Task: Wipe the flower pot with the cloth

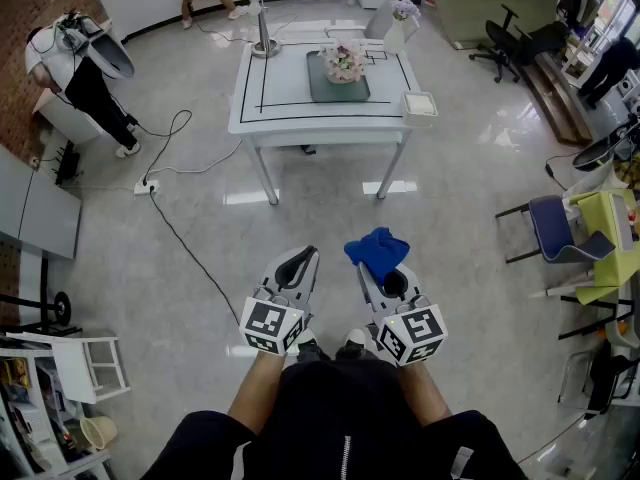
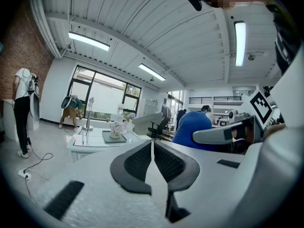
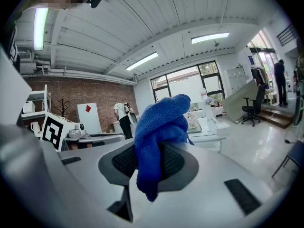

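**A:** Where did the pot stand just then?

**B:** The pot (image 1: 344, 63) sat on a dark tray (image 1: 325, 90) about the middle of the worktop (image 1: 270, 98). It was well apart from the person, who stood on the open floor facing the near edge.

**A:** And the cloth?

**B:** The cloth (image 3: 159, 122) was clenched between the fingers (image 3: 124, 161) of the right gripper (image 3: 148, 161), with most of it bulging past the tips. The left gripper (image 2: 152, 152) had its fingers pressed together on nothing.

**A:** So what did the step ask for?

**B:** By my reckoning it was the approach, since no wiping was possible from that far off. The right grip needed to be held firm on the walk in, so the cloth didn't slide out. At the near edge I'd have spread the left fingers to steady the pot by its rim, because the flowers looked likely to make it top-heavy. Then the pot's wall should have met the bulging wad of cloth, not the hard tips.
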Action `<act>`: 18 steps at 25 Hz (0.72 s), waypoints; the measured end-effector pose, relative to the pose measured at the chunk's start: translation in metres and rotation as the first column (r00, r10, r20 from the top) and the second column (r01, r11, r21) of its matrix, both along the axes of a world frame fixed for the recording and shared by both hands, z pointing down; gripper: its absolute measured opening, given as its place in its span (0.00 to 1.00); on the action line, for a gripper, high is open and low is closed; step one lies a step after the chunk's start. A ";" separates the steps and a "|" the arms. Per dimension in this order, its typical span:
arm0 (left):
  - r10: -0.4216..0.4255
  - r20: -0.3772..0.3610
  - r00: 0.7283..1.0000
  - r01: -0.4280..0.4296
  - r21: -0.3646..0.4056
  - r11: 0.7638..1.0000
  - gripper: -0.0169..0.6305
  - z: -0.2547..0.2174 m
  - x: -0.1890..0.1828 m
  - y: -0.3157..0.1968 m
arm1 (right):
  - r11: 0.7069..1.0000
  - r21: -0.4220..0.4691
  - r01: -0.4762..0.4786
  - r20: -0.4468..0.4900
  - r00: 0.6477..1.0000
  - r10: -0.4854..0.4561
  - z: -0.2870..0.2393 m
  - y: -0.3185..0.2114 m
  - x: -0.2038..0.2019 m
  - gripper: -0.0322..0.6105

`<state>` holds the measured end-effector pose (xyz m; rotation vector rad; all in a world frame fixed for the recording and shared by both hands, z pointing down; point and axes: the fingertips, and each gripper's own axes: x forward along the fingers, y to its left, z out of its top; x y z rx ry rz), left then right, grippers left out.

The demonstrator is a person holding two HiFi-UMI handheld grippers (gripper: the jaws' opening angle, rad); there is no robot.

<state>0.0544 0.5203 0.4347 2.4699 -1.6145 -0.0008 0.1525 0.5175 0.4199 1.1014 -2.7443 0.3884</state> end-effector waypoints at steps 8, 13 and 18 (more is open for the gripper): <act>0.006 0.005 1.000 -0.006 0.004 1.000 0.06 -0.001 -0.045 0.008 | 1.000 0.006 0.006 0.043 0.999 -0.006 -0.003 0.005 -0.045 0.20; 0.006 -0.006 1.000 -0.006 -0.008 1.000 0.06 0.003 -0.068 0.002 | 1.000 -0.002 0.013 0.035 0.999 -0.013 0.002 0.001 -0.071 0.20; 0.023 -0.014 1.000 -0.024 -0.027 0.999 0.06 0.014 -0.067 -0.026 | 1.000 -0.011 0.016 0.025 1.000 -0.016 0.011 -0.027 -0.078 0.20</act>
